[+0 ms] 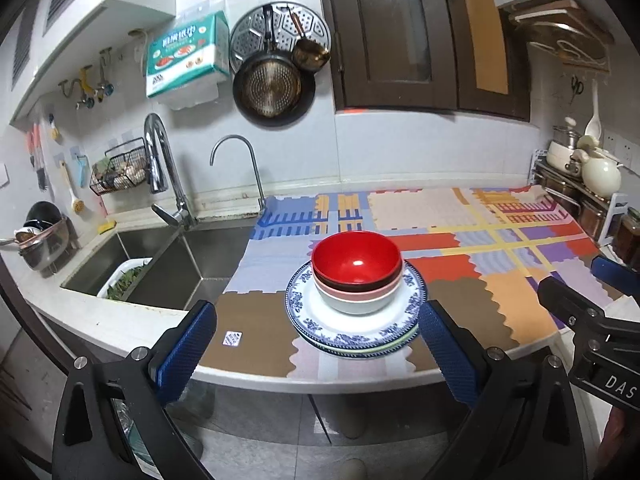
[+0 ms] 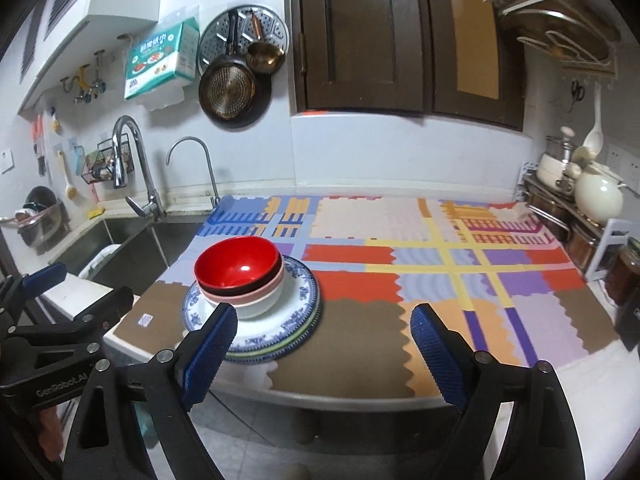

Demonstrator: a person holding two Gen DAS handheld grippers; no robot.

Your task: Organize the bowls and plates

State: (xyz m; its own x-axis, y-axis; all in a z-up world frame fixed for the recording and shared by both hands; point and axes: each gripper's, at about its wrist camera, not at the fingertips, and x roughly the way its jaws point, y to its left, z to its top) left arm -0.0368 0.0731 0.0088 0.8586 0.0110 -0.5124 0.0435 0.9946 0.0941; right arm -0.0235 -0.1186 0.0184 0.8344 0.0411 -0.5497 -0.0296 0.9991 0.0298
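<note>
A red bowl (image 1: 356, 260) sits on top of a nest of a pink bowl (image 1: 356, 291) and a white bowl (image 1: 356, 304). The nest stands on a stack of plates whose top one is blue-and-white patterned (image 1: 320, 320), near the counter's front edge. My left gripper (image 1: 316, 348) is open and empty, held in front of the stack. My right gripper (image 2: 324, 344) is open and empty, to the right of the same stack (image 2: 296, 300); its left finger (image 2: 210, 344) overlaps the plate rim in view. The right gripper also shows in the left wrist view (image 1: 576, 292).
A patchwork mat (image 2: 440, 272) covers the counter. A sink (image 1: 160, 268) with a white basket of greens lies to the left. Pots, jars and a cream kettle (image 2: 598, 196) crowd the right edge. Pans hang on the back wall.
</note>
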